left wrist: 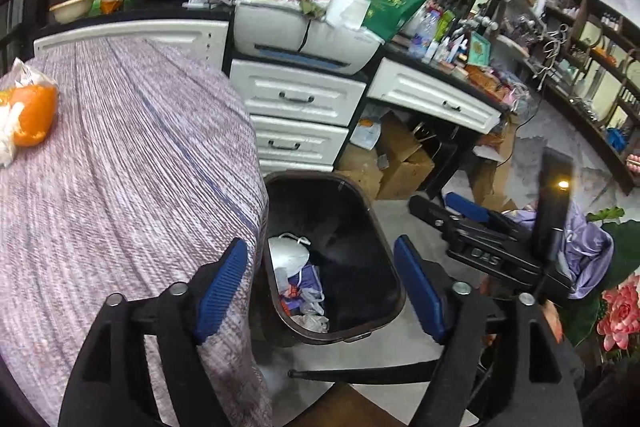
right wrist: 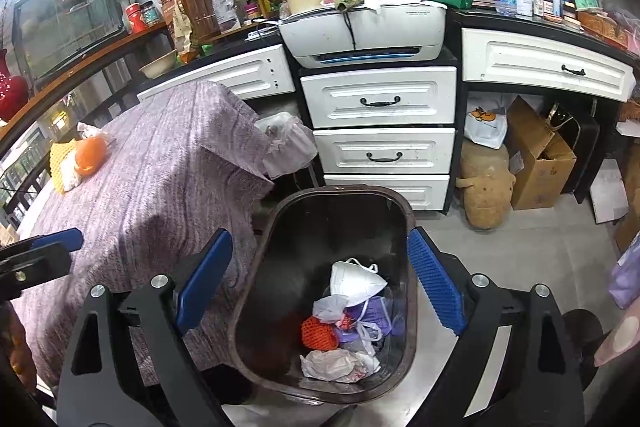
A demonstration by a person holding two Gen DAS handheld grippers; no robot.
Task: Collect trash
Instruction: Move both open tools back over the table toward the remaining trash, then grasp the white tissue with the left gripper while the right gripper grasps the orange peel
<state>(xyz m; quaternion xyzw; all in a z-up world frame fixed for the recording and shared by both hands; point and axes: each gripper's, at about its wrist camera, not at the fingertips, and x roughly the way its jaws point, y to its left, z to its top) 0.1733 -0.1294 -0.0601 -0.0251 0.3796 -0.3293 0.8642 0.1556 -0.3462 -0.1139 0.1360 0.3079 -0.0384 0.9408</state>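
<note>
A dark brown trash bin (left wrist: 394, 283) stands on the floor beside the table and also shows in the right wrist view (right wrist: 412, 211). It holds a white face mask (right wrist: 354, 281), an orange net (right wrist: 318, 333), purple wrappers and crumpled plastic. My left gripper (left wrist: 320, 287) is open and empty above the bin. My right gripper (right wrist: 320, 287) is open and empty above the bin too; it shows at the right of the left wrist view (left wrist: 452, 211). Orange peel with white tissue (left wrist: 30, 115) lies on the table's far left, also in the right wrist view (right wrist: 86, 155).
The table has a purple-grey cloth (left wrist: 120, 167). White drawers (right wrist: 380, 127) with a printer (right wrist: 364, 31) on top stand behind the bin. Cardboard boxes (right wrist: 536, 155) and a plush toy (right wrist: 486, 187) sit under the desk. A plastic bag (right wrist: 286, 143) hangs at the table's corner.
</note>
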